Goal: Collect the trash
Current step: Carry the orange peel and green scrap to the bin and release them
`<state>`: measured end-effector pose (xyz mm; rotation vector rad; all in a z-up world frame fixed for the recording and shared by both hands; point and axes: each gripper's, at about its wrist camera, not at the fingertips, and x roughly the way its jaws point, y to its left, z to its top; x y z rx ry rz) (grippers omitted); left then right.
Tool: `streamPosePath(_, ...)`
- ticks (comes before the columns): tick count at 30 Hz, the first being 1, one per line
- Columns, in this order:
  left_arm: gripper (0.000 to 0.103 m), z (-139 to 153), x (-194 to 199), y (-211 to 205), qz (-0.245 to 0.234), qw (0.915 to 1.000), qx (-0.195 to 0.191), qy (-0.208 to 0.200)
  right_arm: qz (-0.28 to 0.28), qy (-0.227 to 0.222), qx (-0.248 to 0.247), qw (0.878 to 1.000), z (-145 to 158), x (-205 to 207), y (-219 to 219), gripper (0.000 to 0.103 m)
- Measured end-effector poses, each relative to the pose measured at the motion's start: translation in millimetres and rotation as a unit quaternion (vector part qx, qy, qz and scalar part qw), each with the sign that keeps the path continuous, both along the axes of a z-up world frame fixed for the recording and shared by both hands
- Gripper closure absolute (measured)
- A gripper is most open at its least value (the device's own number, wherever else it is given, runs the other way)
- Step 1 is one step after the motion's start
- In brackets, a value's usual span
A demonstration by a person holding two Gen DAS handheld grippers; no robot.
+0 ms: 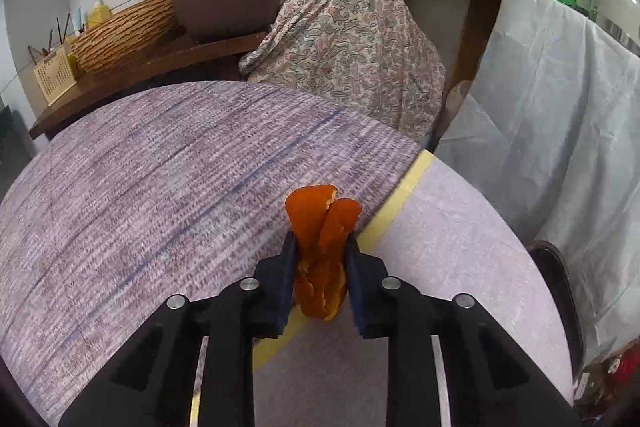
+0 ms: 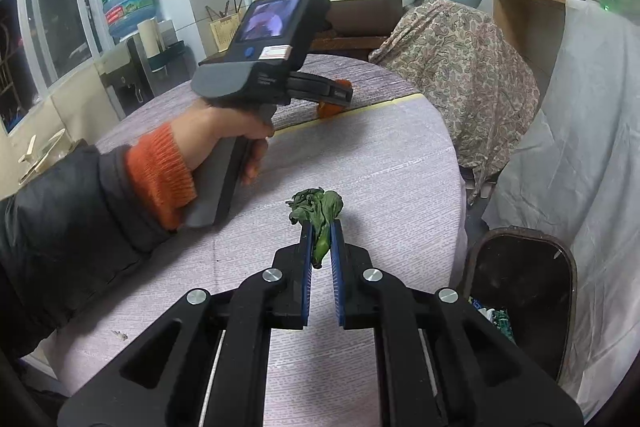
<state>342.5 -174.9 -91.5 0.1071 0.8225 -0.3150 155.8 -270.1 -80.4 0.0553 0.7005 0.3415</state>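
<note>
A sleeve (image 2: 80,211) with an orange cuff comes in from the left, and the hand (image 2: 224,135) grips the handle of the left gripper (image 1: 321,247). That gripper is closed on a piece of orange peel (image 1: 322,227): the peel stands pinched between the two dark pads, its curled top sticking out past the fingertips and its lower end hanging between the fingers. From the right wrist view the peel (image 2: 330,109) shows as an orange scrap under the gripper's nose, at the yellow strip (image 1: 394,203) that crosses the table (image 1: 160,163). The table carries a purple woven cloth on the far side of the strip and a paler lilac cloth on the near side.

Further right, the right gripper (image 2: 322,227) is nearly shut on a wilted green leaf (image 2: 318,213). Its blue-edged pads clamp the stem, and the crumpled leaf bunches above the fingertips, over the pale cloth.

At the table's right edge, lower down, stands a dark bin (image 2: 524,291) with scraps of trash visible inside. Behind it hangs a white sheet (image 2: 580,147), and beside that a paisley cloth (image 2: 460,75) drapes over something.
</note>
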Motion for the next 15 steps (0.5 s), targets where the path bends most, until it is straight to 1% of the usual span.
streamPosePath(4, 0.082, 9, -30, 5, -0.015, 0.9994, -0.004, -0.031, -0.006, -0.004, 0.008, 1.000, -2, -4, -1, 0.093)
streamPosePath(6, 0.082, 14, -49, 8, -0.030, 0.9987, -0.018, -0.038, -0.012, -0.005, 0.015, 1.000, -3, -9, -4, 0.093)
streamPosePath(10, 0.082, 22, -78, 15, -0.046, 0.9971, -0.050, -0.034, -0.027, -0.009, 0.024, 0.999, -4, -18, -11, 0.093)
streamPosePath(12, 0.082, 25, -89, 15, -0.054, 0.9962, -0.062, -0.029, -0.036, -0.011, 0.032, 0.999, -5, -27, -16, 0.093)
streamPosePath(15, 0.082, 31, -111, 11, -0.071, 0.9942, -0.073, -0.034, -0.052, -0.017, 0.038, 0.998, -4, -42, -25, 0.093)
